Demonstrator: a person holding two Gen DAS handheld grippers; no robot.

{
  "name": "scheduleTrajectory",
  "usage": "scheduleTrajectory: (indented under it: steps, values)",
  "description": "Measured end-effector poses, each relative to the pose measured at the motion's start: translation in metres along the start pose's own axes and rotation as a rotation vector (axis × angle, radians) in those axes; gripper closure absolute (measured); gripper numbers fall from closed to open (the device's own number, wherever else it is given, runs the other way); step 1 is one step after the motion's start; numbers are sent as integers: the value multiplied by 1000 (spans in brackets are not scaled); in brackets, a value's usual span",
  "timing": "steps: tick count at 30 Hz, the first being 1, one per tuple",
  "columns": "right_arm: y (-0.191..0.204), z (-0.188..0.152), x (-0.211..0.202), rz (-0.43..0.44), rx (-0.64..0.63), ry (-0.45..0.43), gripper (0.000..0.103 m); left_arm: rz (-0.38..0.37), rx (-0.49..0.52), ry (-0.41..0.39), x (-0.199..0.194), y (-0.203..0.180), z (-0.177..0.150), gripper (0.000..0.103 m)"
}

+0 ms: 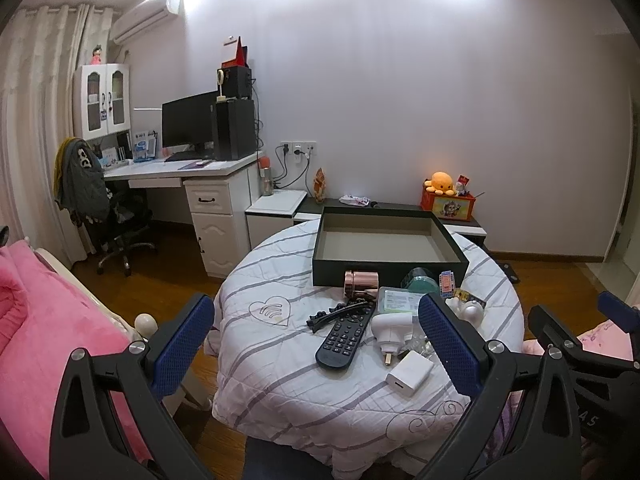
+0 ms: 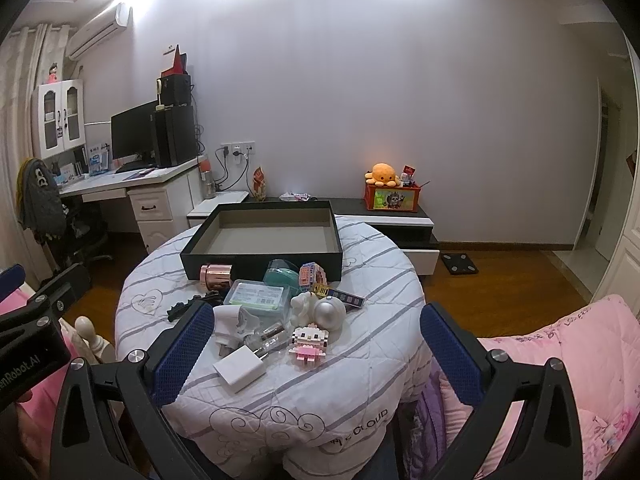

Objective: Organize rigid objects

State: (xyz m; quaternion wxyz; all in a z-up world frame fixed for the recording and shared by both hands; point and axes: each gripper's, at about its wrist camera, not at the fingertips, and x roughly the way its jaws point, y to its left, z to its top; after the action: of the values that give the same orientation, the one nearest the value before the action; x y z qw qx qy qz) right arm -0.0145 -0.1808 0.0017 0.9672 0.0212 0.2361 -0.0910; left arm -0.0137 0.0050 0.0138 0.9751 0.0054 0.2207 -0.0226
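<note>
- On the round table (image 1: 280,380), left to right, lie a remote (image 1: 344,336), a white charger (image 1: 410,372) and a toy figure (image 2: 310,344), apparently awaiting sorting.
- Behind them, the empty tray (image 1: 390,272) likely waits to receive them.
- Left gripper (image 1: 316,344) and right gripper (image 2: 316,344) hover wide apart, holding nothing.

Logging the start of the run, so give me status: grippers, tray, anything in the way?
Left gripper and right gripper open, empty, short of the table. Black tray empty. Clutter heaped before it; remote and white charger nearest.
</note>
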Motion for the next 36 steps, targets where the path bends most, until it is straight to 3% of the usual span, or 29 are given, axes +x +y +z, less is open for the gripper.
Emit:
scheduleTrajectory:
  steps: [36]
  values:
    - [-4,2,-1,-15,12,-9,0,-12,-2,16,-2,-2,0,0]
